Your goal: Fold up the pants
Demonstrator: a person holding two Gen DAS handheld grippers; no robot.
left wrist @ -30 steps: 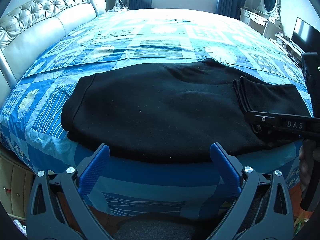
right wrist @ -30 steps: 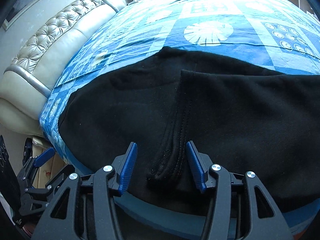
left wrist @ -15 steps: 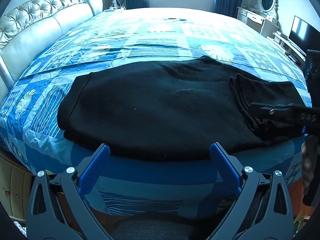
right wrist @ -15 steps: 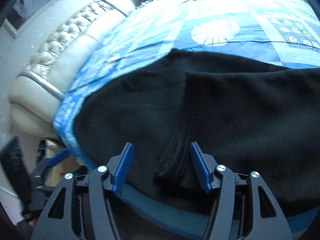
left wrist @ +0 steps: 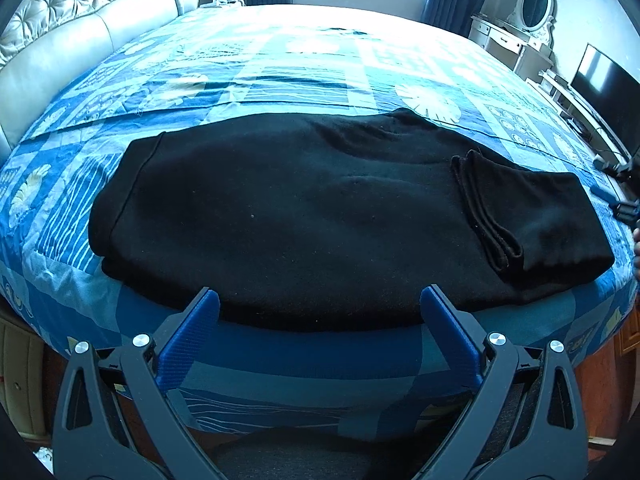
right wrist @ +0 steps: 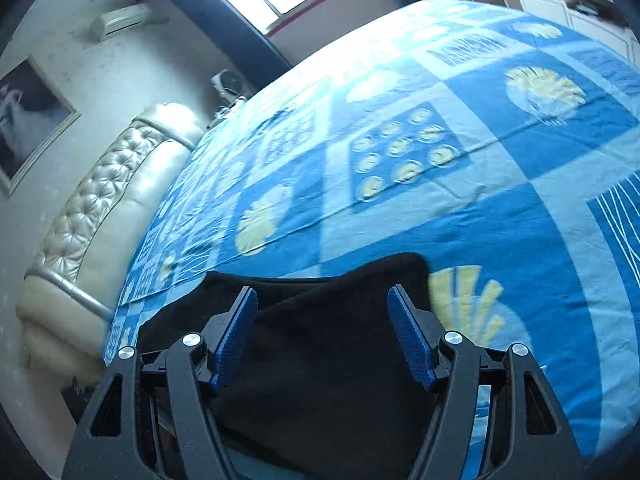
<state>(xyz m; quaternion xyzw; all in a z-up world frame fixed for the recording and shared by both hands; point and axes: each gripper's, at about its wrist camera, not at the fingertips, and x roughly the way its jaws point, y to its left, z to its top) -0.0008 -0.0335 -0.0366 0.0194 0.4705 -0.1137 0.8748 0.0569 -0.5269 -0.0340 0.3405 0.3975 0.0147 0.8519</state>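
Black pants (left wrist: 304, 216) on blue bedspread (left wrist: 280, 68), leg end folded; left claw (left wrist: 320, 320), right claw (right wrist: 322, 324) both apart, empty

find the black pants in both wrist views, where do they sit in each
Left wrist: the black pants lie across the middle of the picture, along the near edge of the bed, one end folded back on the right.
Right wrist: the black pants fill the bottom centre, behind the open claw.
Shared landmark: the tufted headboard, on the left in both.
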